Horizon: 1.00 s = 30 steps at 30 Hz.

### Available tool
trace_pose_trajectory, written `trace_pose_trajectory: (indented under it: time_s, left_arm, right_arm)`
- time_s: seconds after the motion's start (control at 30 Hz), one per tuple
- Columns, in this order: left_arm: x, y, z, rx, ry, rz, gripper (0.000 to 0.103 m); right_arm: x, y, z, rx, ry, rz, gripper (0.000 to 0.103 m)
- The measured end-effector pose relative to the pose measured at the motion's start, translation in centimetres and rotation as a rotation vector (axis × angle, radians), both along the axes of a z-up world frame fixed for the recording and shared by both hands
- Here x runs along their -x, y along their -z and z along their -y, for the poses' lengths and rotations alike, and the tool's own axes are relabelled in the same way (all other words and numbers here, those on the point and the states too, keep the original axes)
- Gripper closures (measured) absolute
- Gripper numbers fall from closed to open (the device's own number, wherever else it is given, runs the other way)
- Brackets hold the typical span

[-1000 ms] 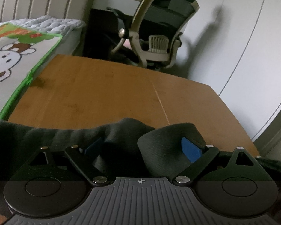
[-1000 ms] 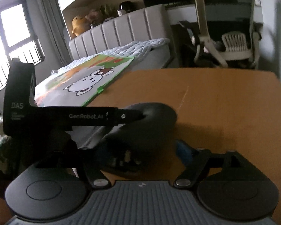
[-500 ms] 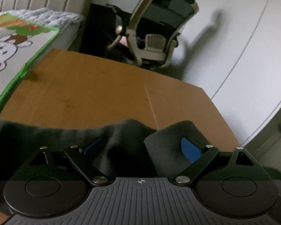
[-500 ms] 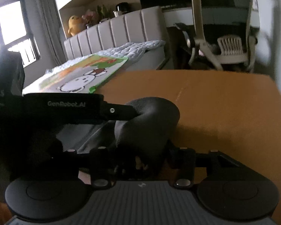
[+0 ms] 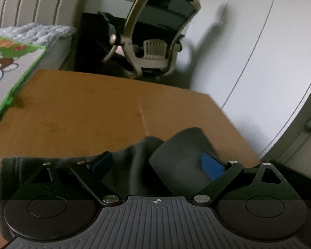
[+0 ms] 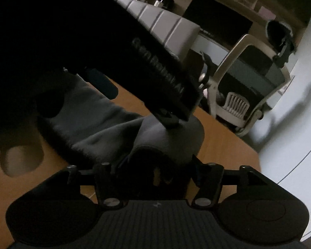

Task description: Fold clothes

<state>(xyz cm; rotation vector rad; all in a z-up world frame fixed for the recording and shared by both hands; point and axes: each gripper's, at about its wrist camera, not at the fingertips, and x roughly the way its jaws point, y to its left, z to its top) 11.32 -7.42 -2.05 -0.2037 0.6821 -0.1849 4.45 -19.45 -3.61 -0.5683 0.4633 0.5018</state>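
Observation:
A dark grey garment [image 5: 134,161] lies bunched on the wooden table [image 5: 97,108]. In the left wrist view my left gripper [image 5: 155,164] is open, its blue pads [image 5: 211,166] spread apart with a raised fold of the cloth between them. In the right wrist view my right gripper [image 6: 157,166] is shut on a rounded fold of the same garment [image 6: 172,137], and the left gripper's black body [image 6: 155,72] crosses above it, touching the fold.
An office chair [image 5: 153,41] stands past the table's far edge, with a white wall [image 5: 259,41] to its right. A bed with a cartoon-print cover [image 5: 6,62] borders the table's left side.
My right gripper closed on the garment fold, then lifted and tilted toward the left gripper. My left gripper stayed open and shifted only slightly.

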Motion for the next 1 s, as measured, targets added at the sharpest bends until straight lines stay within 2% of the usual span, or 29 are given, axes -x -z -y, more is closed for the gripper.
trace_pose_trajectory:
  time_s: [0.07, 0.13, 0.2, 0.27, 0.43, 0.57, 0.73, 0.8, 0.87, 0.93, 0.97, 1.0]
  left_arm:
    - [-0.2, 0.4, 0.1, -0.068, -0.022, -0.002, 0.006]
    - [-0.4, 1.0, 0.1, -0.099, -0.035, -0.017, 0.006]
    - [-0.5, 1.6, -0.2, -0.073, -0.038, -0.033, 0.006]
    - [-0.5, 1.7, -0.3, -0.063, -0.043, -0.033, 0.006]
    - [-0.4, 1.5, -0.6, -0.054, -0.041, -0.035, 0.007]
    - [-0.2, 1.0, -1.3, -0.033, -0.053, -0.031, 0.007]
    - [0.2, -0.8, -1.6, 0.024, -0.054, 0.014, 0.007]
    - [0.1, -1.0, -1.1, 0.021, -0.033, 0.019, 0.007]
    - [-0.1, -0.5, -0.3, -0.022, -0.016, 0.007, 0.006]
    - [-0.3, 0.2, -0.4, -0.023, -0.021, -0.006, 0.005]
    - [-0.5, 0.6, -0.8, -0.010, -0.033, -0.020, 0.005]
    - [-0.7, 0.9, -1.2, -0.006, -0.045, -0.032, 0.005]
  right_arm:
    - [-0.1, -0.5, 0.6, -0.042, -0.015, -0.024, 0.036]
    - [-0.2, -1.3, 1.4, -0.093, -0.023, -0.043, 0.036]
    - [-0.1, -2.2, 2.2, -0.156, -0.026, -0.052, 0.038]
    - [0.1, -2.8, 2.5, -0.189, -0.031, -0.054, 0.046]
    - [0.2, -1.5, 1.7, -0.143, -0.045, -0.052, 0.049]
    - [0.5, 0.0, 0.8, -0.052, -0.056, -0.016, 0.049]
    - [1.7, 0.7, 0.0, 0.013, -0.101, 0.026, 0.049]
    - [2.0, 0.7, -0.1, 0.016, -0.114, 0.030, 0.049]
    - [1.9, 0.5, 0.0, -0.001, -0.118, 0.022, 0.048]
    - [1.6, -0.1, 0.8, -0.064, -0.103, -0.017, 0.045]
    - [1.4, -0.5, 1.4, -0.112, -0.092, -0.045, 0.041]
    - [1.0, -0.9, 2.2, -0.177, -0.077, -0.085, 0.033]
